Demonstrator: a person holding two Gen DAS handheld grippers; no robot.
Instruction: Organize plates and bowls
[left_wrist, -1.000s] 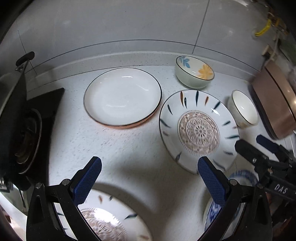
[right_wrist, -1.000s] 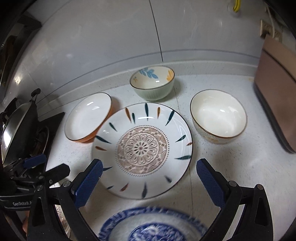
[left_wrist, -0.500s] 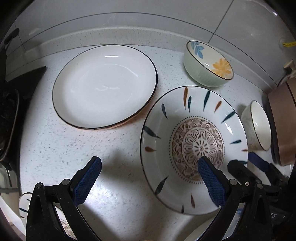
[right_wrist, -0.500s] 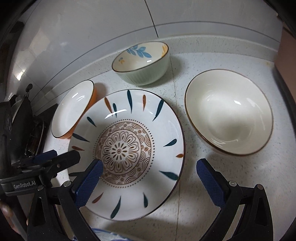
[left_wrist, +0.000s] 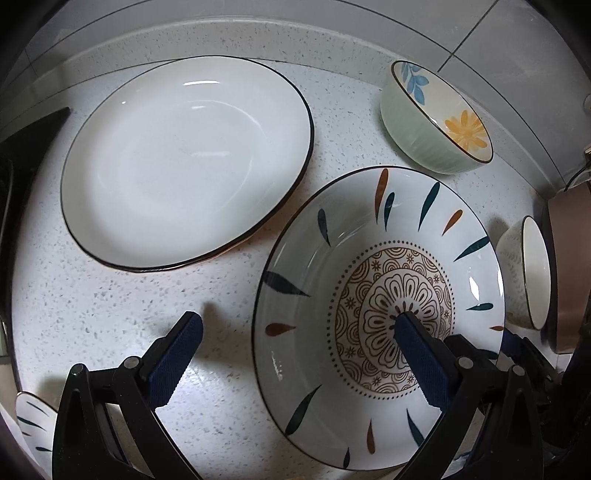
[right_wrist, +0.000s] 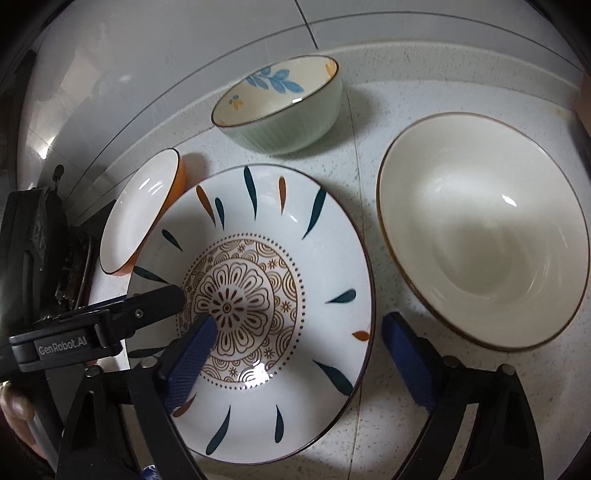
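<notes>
Speckled white counter (left_wrist: 122, 317), two grippers over it, both straddling opposite rims of the same patterned plate (left_wrist: 376, 317). Left gripper (left_wrist: 295, 358): jaws spread wide, one pad above the plate's centre medallion, the other above bare counter left of the plate, the rim between them, nothing clenched. Right gripper (right_wrist: 295, 362): jaws have just been closing a bit, not yet pinching; left pad over the plate's centre, right pad outside the plate's right rim, rim edge between them.

Count: three plates — the patterned plate centre, a plain white plate (left_wrist: 184, 162) with orange underside far left of it, just beside it, and a sliver of a second patterned plate (left_wrist: 33, 428) near left corner. Two bowls — green floral bowl (right_wrist: 280, 107) far centre by the backsplash, cream bowl (right_wrist: 480, 229) right of the patterned plate, apart from it. A person's fingers (right_wrist: 14, 406) show at the left gripper's handle.
</notes>
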